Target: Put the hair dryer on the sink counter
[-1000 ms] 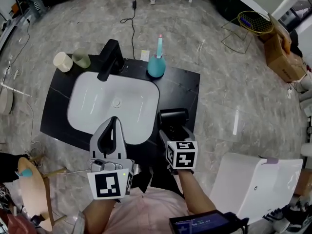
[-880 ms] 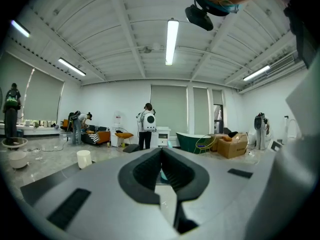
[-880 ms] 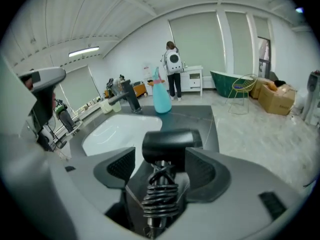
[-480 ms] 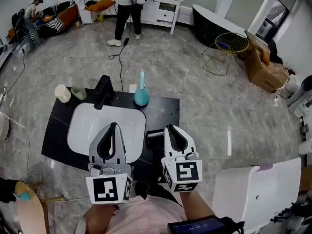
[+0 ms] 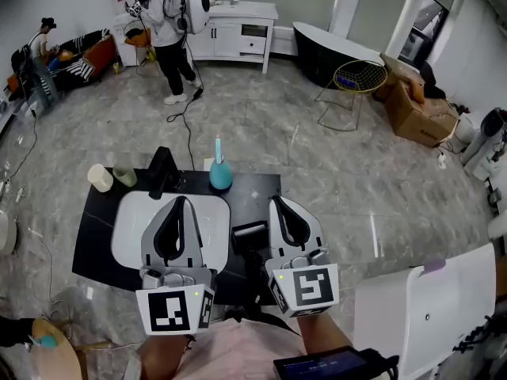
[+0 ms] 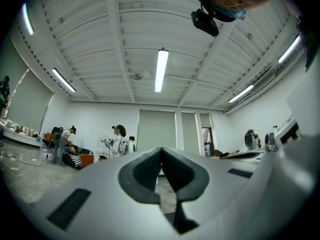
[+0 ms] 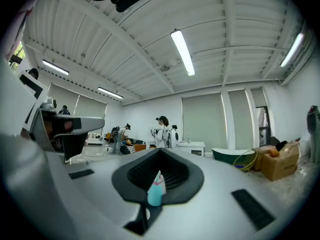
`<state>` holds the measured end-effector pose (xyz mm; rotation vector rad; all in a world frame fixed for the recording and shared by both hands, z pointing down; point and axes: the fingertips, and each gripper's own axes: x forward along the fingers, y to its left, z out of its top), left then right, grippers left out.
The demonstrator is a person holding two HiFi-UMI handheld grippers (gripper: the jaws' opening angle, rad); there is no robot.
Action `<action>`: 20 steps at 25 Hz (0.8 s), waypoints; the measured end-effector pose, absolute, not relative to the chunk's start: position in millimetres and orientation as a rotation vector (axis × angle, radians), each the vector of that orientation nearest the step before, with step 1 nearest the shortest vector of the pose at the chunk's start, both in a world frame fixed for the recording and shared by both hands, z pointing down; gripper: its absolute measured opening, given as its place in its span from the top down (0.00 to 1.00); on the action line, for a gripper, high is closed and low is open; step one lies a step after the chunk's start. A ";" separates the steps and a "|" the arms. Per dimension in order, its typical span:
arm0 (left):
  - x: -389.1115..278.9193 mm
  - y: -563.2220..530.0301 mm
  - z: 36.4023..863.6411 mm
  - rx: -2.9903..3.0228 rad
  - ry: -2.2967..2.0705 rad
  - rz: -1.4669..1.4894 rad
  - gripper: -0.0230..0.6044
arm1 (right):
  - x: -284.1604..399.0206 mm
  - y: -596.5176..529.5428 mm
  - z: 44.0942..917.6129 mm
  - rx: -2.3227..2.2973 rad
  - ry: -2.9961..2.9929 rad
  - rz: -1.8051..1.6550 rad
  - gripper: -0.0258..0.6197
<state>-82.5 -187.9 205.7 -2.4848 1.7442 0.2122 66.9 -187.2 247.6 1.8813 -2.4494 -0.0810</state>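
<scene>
The black hair dryer (image 5: 249,237) lies on the front right part of the black sink counter (image 5: 255,190), beside the white basin (image 5: 131,229). No jaw touches it. My left gripper (image 5: 181,200) is held over the basin's front edge, shut and empty. To the right of the dryer, my right gripper (image 5: 277,200) is also shut with nothing in it. In the left gripper view the left gripper (image 6: 161,149) points level into the room. In the right gripper view the right gripper (image 7: 160,150) is shut, and a teal bottle (image 7: 154,190) shows through the gap below the pads.
A black faucet (image 5: 163,172), two cups (image 5: 101,177) and the teal bottle (image 5: 220,173) stand along the counter's back edge. A white curved fixture (image 5: 420,307) is at lower right. A person (image 5: 169,22), a white cabinet (image 5: 234,27), a wire basket (image 5: 358,76) and cardboard boxes (image 5: 417,106) are far back.
The right gripper has come off the hair dryer, risen beside it and shut empty. The head view has tilted up, showing more of the room. The left gripper stays shut.
</scene>
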 end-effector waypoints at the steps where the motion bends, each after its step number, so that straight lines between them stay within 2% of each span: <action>1: -81.0 -187.4 204.6 -2.486 1.738 0.216 0.95 | 67.4 -186.4 245.0 1.880 -2.448 -0.099 0.96; 20: -64.4 -170.1 201.3 -2.479 1.715 0.222 0.95 | 75.0 -170.6 233.6 1.864 -2.484 -0.128 0.96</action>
